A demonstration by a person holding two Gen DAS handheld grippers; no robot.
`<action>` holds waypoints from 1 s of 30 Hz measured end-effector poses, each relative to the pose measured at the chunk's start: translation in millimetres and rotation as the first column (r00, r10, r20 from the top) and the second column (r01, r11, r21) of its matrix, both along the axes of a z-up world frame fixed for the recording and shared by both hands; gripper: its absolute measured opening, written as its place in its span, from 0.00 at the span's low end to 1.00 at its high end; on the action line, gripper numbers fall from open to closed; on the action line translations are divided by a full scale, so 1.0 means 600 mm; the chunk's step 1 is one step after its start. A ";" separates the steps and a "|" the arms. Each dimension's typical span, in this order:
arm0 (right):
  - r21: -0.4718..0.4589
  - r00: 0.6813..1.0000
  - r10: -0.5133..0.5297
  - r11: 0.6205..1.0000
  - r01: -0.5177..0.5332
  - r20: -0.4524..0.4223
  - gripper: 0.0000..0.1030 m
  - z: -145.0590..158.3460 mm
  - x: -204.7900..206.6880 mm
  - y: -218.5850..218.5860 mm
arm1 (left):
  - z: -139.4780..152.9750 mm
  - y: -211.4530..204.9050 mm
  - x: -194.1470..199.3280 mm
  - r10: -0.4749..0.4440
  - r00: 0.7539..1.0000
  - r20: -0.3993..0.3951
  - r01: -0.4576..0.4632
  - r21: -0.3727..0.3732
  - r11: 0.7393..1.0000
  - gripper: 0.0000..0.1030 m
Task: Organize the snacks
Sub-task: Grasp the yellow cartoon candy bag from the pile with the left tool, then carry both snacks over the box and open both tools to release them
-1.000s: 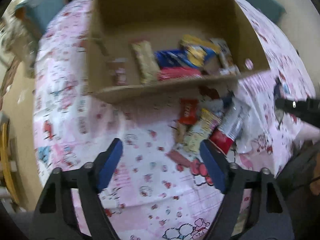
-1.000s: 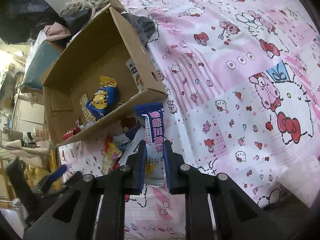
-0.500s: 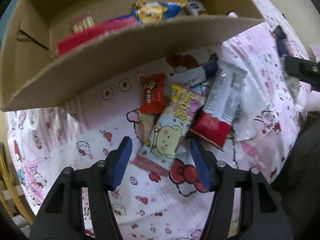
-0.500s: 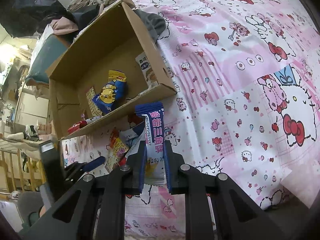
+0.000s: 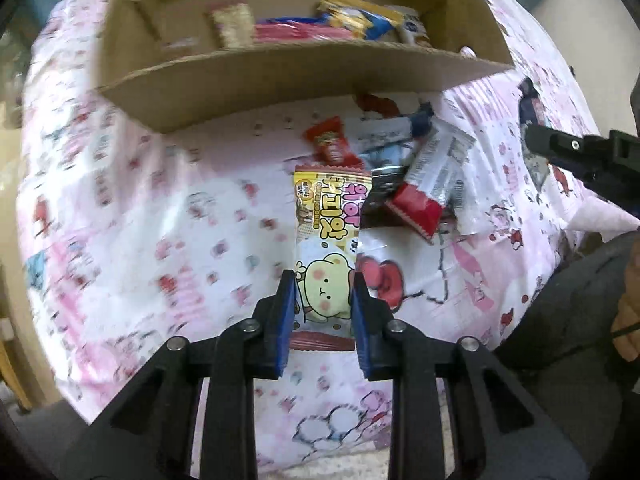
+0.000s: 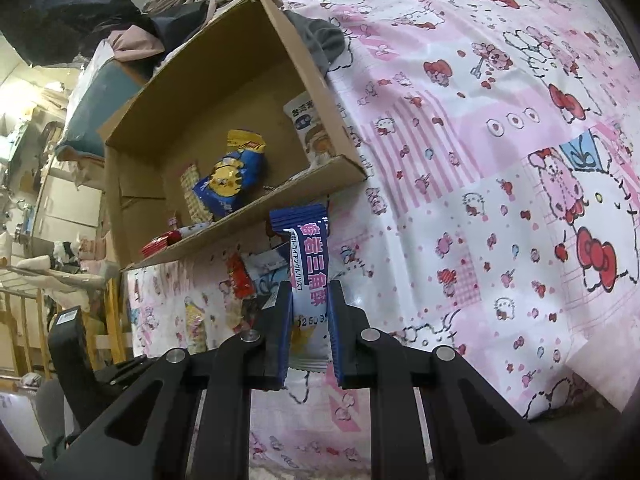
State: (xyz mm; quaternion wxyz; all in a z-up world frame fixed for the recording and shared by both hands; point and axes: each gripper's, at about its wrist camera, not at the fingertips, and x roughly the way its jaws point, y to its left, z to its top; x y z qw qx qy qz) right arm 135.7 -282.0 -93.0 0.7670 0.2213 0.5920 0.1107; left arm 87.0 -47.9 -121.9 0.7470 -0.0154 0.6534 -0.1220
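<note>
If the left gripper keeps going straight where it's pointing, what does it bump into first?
Probably the near wall of the cardboard box. The left gripper, shut on the yellow bear snack, points toward it above the loose snack pile. Depth is unclear, so a low path might brush that pile first.

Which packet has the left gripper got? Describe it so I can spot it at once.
In front of the cardboard box, on the pink cartoon bedsheet, the left gripper pinches a yellow snack packet. Only this one shows a cream bear and pink Korean lettering.
</note>
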 end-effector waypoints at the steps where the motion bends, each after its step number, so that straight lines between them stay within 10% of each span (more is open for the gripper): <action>1: 0.009 1.000 0.004 1.000 -0.004 0.001 0.17 0.002 -0.003 0.001 | 0.007 0.006 -0.005 0.016 1.000 0.013 -0.016 0.014 1.000 0.22; 13: 0.160 0.994 -0.010 0.987 -0.008 0.110 0.17 0.052 -0.009 -0.010 | 0.076 0.084 -0.031 0.223 0.965 0.141 -0.223 -0.009 0.975 0.22; 30: 0.198 0.951 0.043 0.974 -0.107 0.305 0.17 0.112 0.000 0.025 | 0.190 0.085 0.051 0.247 0.898 0.365 -0.260 -0.015 0.966 0.22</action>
